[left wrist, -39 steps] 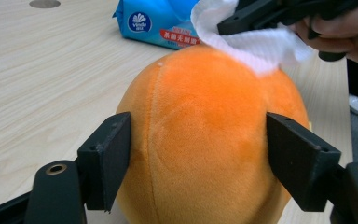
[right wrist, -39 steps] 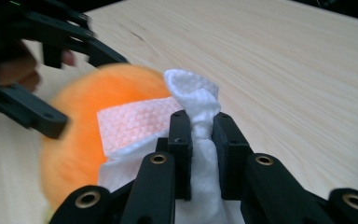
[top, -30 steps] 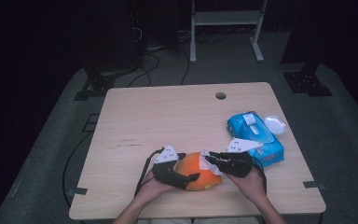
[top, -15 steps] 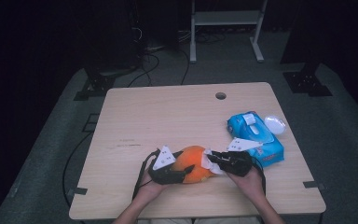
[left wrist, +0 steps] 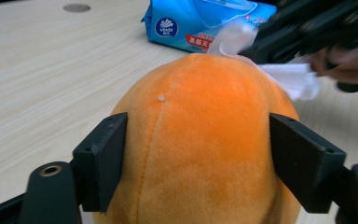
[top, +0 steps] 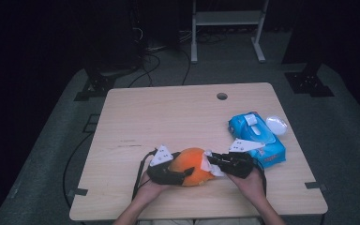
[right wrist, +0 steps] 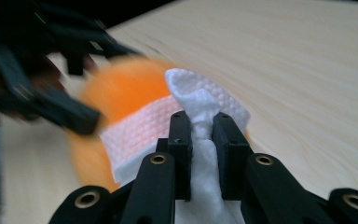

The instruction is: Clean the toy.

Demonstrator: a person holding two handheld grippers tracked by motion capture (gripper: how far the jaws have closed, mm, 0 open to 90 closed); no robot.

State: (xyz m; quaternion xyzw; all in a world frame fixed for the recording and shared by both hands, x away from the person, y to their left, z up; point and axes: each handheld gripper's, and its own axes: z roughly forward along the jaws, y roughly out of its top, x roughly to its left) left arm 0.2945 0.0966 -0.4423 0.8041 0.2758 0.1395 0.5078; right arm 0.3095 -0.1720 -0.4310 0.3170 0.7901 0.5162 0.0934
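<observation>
left gripper (left wrist: 198,163) jaws have just been opening around orange plush (left wrist: 200,140) at table's (top: 168,117) near edge; right gripper (right wrist: 200,128) pinches white wipe (right wrist: 200,107) against it. risk: loose hold, wiping pressure rolls plush away.

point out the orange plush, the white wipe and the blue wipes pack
orange plush (left wrist: 200,140), left gripper view, middle of its front.
white wipe (right wrist: 205,112), right gripper view, bunched part above the jaws.
blue wipes pack (top: 258,136), high view, top face.
</observation>
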